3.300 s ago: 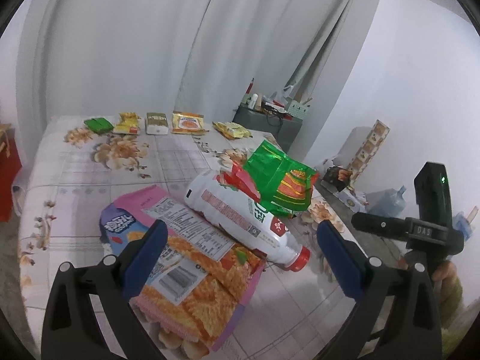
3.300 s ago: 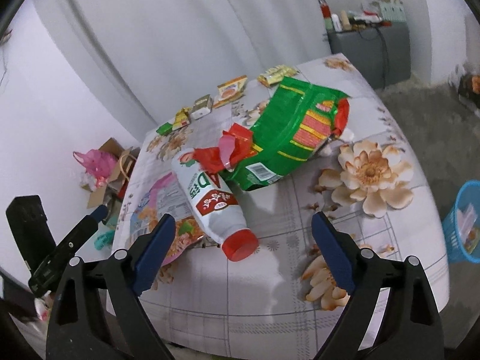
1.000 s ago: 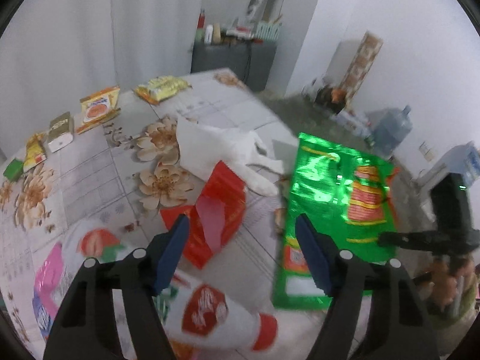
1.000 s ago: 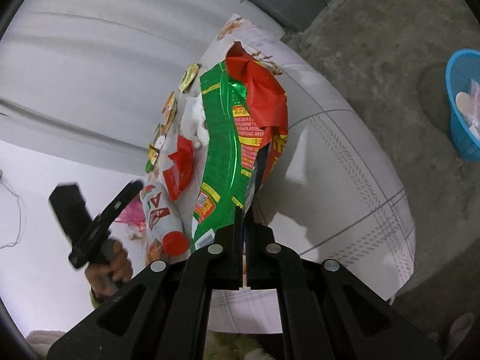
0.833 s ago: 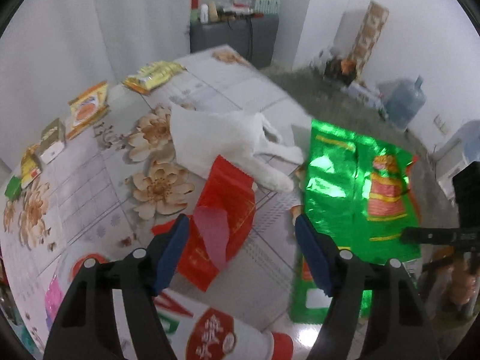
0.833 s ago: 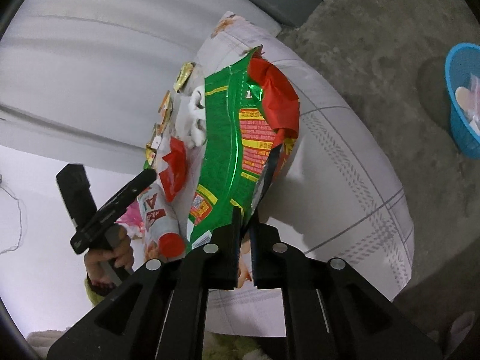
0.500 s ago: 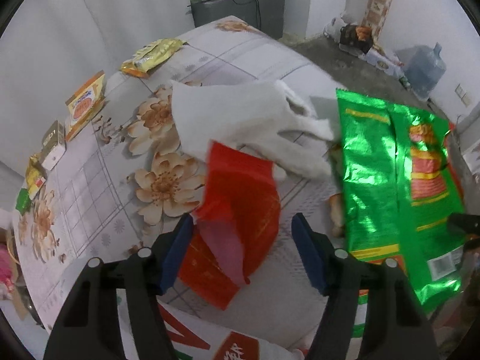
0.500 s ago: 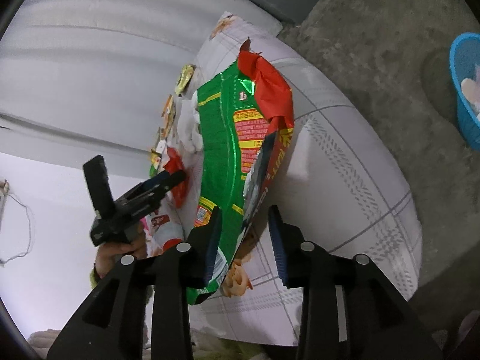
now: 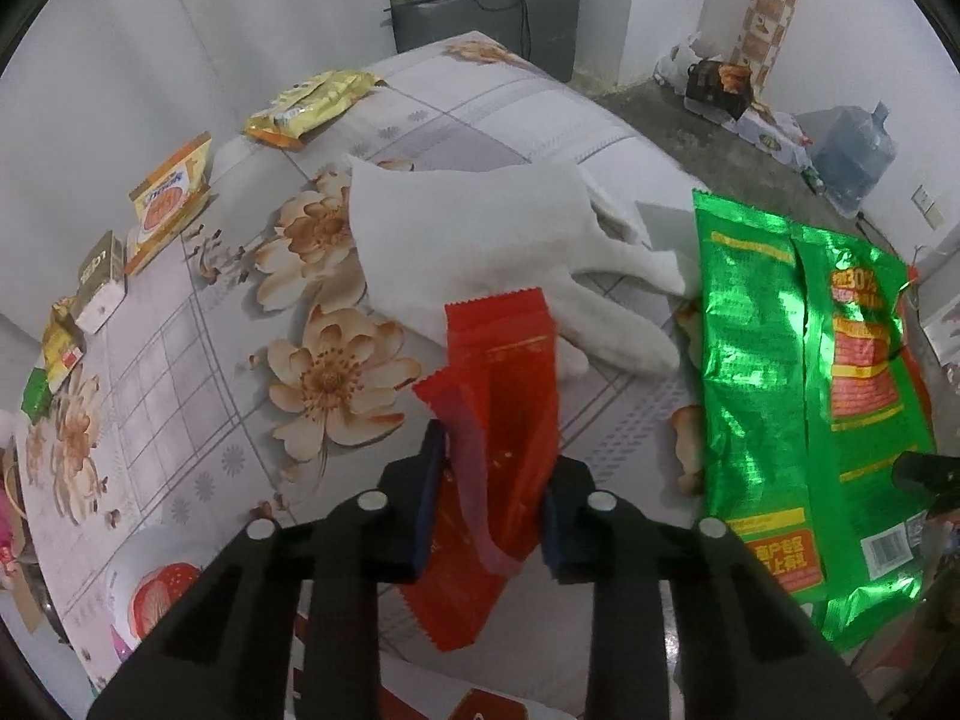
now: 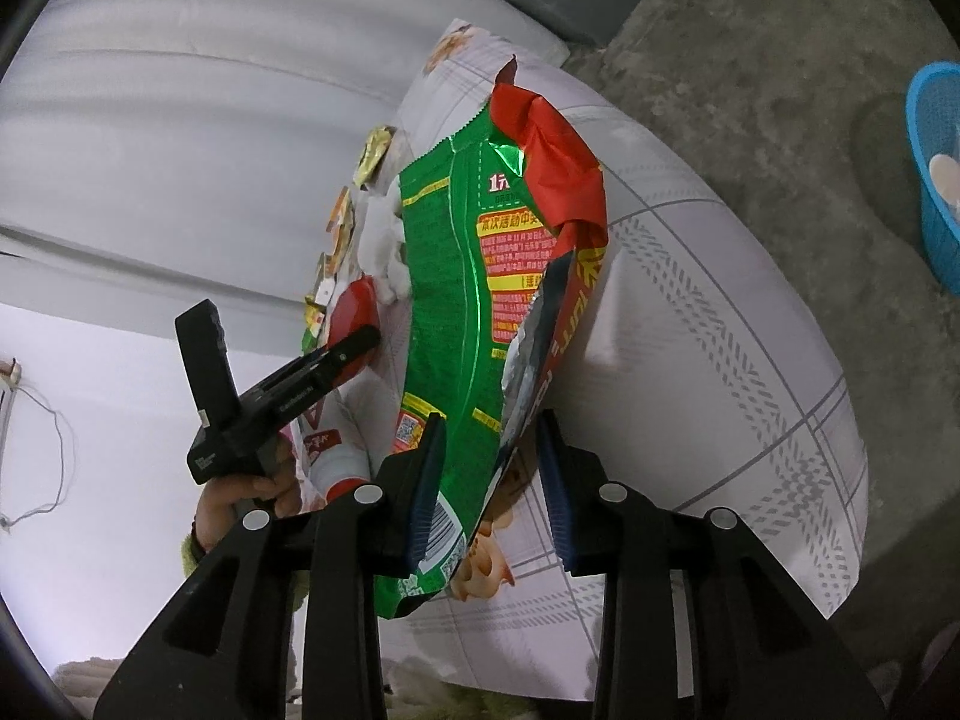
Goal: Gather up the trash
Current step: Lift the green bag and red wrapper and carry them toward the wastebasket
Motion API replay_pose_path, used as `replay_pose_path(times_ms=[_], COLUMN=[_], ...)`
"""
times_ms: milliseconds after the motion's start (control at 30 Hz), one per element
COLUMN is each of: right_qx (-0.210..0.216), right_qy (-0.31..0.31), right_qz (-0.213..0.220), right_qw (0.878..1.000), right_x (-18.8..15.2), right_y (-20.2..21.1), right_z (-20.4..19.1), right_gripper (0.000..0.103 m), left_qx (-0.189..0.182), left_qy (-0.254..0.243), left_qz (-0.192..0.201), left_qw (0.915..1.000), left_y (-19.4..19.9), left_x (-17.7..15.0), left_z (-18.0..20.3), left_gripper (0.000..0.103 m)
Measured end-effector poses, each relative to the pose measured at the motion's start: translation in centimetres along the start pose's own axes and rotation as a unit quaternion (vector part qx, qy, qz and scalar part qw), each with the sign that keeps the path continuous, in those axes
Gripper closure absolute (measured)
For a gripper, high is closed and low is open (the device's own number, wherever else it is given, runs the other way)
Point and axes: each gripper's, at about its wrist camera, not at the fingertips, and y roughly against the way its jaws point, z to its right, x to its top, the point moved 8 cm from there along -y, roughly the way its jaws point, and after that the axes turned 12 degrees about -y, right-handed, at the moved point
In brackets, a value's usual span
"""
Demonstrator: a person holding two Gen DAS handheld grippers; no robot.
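Observation:
In the left wrist view my left gripper (image 9: 492,492) has its jaws narrowed around a red snack wrapper (image 9: 498,396) that lies on the floral tablecloth (image 9: 180,324), over a white tissue (image 9: 480,240). A large green and red snack bag (image 9: 792,372) lies to the right. In the right wrist view my right gripper (image 10: 492,480) has its jaws parted around the lower end of the green bag (image 10: 462,276), which hangs between them. My left gripper (image 10: 282,396) shows there at left, on the red wrapper (image 10: 354,312).
Several small snack packets (image 9: 312,102) lie along the table's far edge. A white bottle with a red cap (image 10: 336,468) lies near the table's front. A blue basket (image 10: 936,174) stands on the concrete floor at right. A dark cabinet (image 9: 486,12) stands behind the table.
My left gripper has come down and narrowed around the red wrapper. My right gripper's jaws have parted from tight on the green bag to a wider gap.

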Motion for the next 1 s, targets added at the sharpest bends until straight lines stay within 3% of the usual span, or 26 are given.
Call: replay_pose_path(times_ms=[133,200,700,833,1000], right_qx=[-0.001,-0.001,-0.003,0.005,0.013], right_qy=[-0.004,-0.008,-0.039,-0.044,-0.037], right_qz=[0.001,0.003,0.015,0.021,0.033], right_qw=[1.0,1.0,0.999,0.999,0.999], right_x=[0.0,0.0,-0.1,-0.1,-0.1], right_y=[0.1,0.0,-0.5,-0.5,0.3], right_z=[0.1,0.2,1.4,1.5,1.4], right_gripper=[0.076,0.078,0.096,0.102,0.103], left_qx=[-0.009,-0.01,-0.021,-0.021,-0.021], left_qy=[0.002,0.008,0.017,0.013,0.01], left_qz=[0.026,0.04,0.128,0.137,0.147], left_qw=[0.9996,0.9991,0.9914,0.9903,0.9889], left_y=[1.3,2.0,7.9,8.6,9.2], left_x=[0.4,0.5,0.2,0.4,0.5], left_z=[0.2,0.1,2.8,3.2,3.7], left_gripper=[0.094,0.096,0.097,0.097,0.097])
